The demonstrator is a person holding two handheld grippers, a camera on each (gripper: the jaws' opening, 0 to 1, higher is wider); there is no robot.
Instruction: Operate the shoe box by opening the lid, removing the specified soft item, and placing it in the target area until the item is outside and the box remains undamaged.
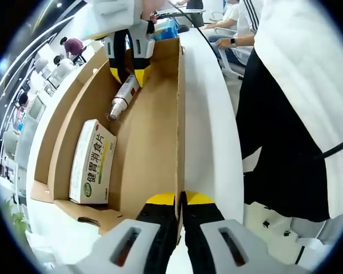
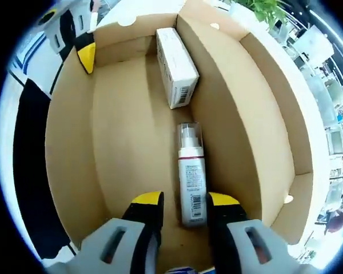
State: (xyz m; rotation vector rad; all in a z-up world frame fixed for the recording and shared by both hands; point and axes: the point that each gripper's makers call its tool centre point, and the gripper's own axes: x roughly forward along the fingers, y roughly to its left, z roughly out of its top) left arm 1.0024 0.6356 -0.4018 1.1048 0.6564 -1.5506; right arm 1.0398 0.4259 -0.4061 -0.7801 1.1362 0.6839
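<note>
White bottle (image 2: 192,174) lies lengthwise between your spread right claw (image 2: 186,206), cap pointing away; left claw (image 1: 180,198) clenches the box wall (image 1: 179,114).

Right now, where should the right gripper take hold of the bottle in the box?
Grip the bottle across its round lower body, coming down from above. It lies flat along the box floor, base between the right gripper jaws, so its sides are free.

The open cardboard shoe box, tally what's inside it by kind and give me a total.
White pump bottle with dark red band: 1
White rectangular medicine carton with green print: 1
Total: 2, both lying on the floor of the brown cardboard shoe box.
</note>
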